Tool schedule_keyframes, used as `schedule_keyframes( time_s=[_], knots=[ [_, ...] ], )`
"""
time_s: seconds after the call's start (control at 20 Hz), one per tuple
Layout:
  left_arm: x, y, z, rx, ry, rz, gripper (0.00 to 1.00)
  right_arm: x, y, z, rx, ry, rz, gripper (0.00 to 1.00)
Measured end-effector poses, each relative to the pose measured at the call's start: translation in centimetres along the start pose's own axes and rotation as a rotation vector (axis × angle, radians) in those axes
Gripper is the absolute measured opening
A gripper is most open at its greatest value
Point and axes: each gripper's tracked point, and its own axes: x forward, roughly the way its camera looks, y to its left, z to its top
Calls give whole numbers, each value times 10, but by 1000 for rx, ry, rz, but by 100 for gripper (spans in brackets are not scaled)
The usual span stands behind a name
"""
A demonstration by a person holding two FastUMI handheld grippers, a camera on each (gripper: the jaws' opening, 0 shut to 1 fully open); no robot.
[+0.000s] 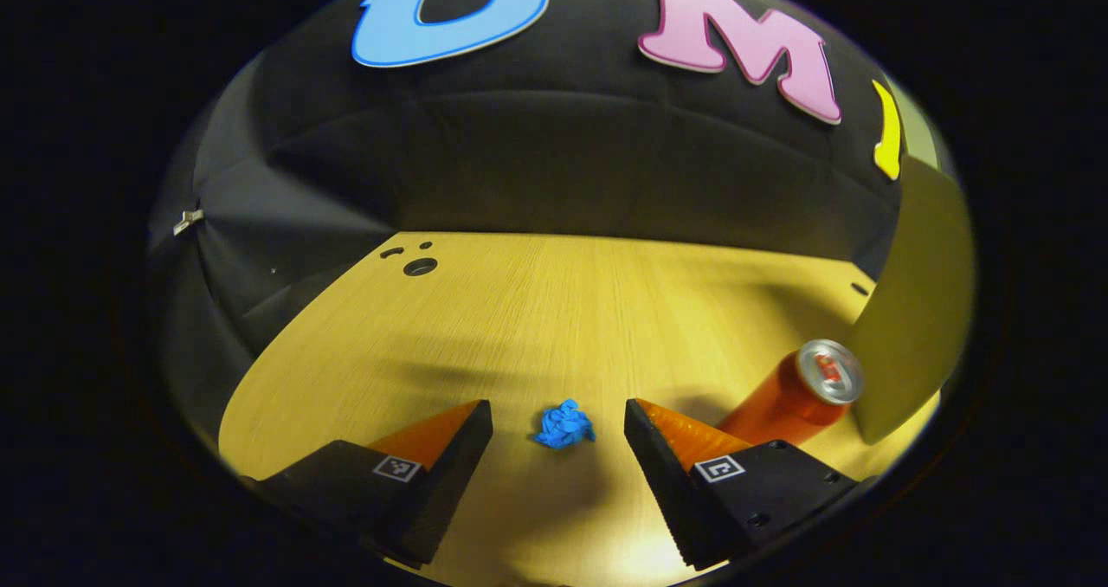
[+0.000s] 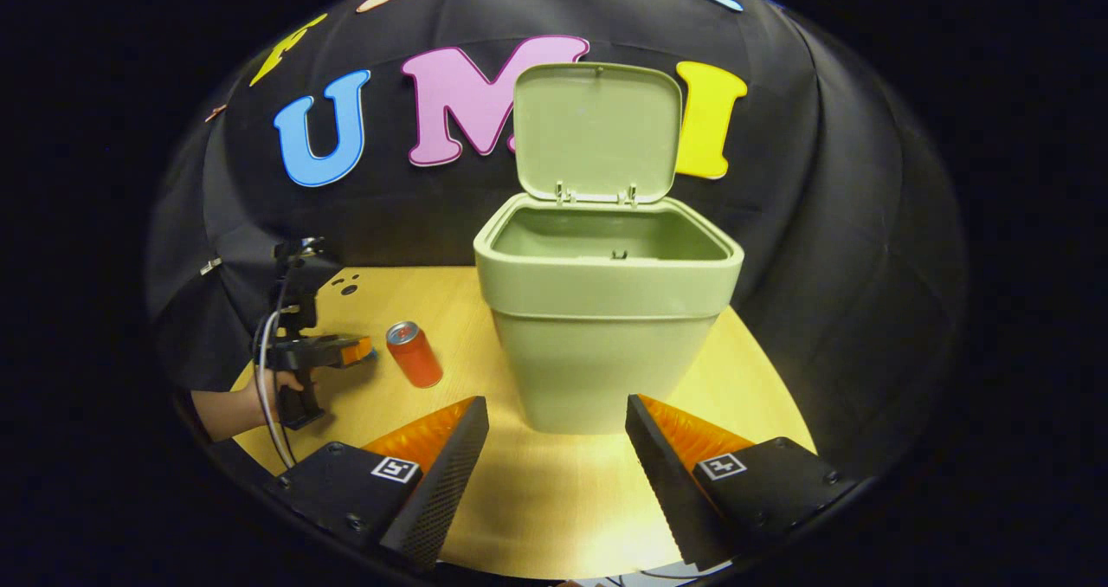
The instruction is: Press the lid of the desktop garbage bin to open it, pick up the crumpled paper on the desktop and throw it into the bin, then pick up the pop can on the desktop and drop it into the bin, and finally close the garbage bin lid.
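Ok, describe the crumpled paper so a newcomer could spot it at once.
Start at the pale green plastic bin with its lid raised on the light wooden desktop. To one side of it stands an orange pop can. Beside that, between the left gripper fingers, lies a small crumpled blue paper ball, the only blue, wrinkled item there.

My desktop (image 2: 554,500) is pale wood with small holes at its far left corner. On it stand the open garbage bin (image 2: 606,345) and upright pop can (image 2: 415,354); the crumpled paper (image 1: 564,424) lies nearby.
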Motion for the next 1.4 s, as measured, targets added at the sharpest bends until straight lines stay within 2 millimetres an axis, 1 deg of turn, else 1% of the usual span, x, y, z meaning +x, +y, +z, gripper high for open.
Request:
schedule_keyframes(
  time_s=[0.05,0.2,0.25,0.4,0.5,0.6,0.7,0.85,0.9,0.95,1.1,1.2,1.25,1.35,1.4],
  knots=[
    [7,-3,-3,3,13,-7,99,0,2,-4,-2,10,5,100],
    [20,-7,-19,37,61,-6,99,2,4,-6,-18,11,1,100],
    [24,-10,-22,34,73,-11,99,2,3,-7,-23,13,-6,100],
    [26,-11,-24,9,68,-15,98,0,4,-12,-18,21,-9,100],
    [27,-9,-27,5,73,-5,95,-3,2,-15,-19,27,-18,100],
    [28,-5,-27,-5,71,2,90,-3,-4,-16,-25,26,-34,100],
    [27,-1,-28,-10,66,9,81,-2,-7,-16,-18,23,-35,100],
    [25,7,-28,-33,59,29,56,-1,-8,-17,-19,23,-21,100],
    [24,6,-29,-37,60,32,51,-1,-7,-18,-25,24,-12,99],
    [23,5,-28,-39,59,38,44,1,-7,-19,-32,24,-2,100],
    [24,5,-27,-53,53,50,40,7,-5,-24,-56,29,47,100],
    [21,5,-24,-54,52,57,38,11,-7,-27,-66,32,73,100],
    [17,6,-23,-54,50,59,37,11,-8,-28,-70,34,79,100],
    [8,5,-10,-40,27,49,36,11,-10,-27,-63,24,82,100],
    [0,4,-3,-26,16,43,36,10,-10,-25,-57,15,84,99]
  ],
)
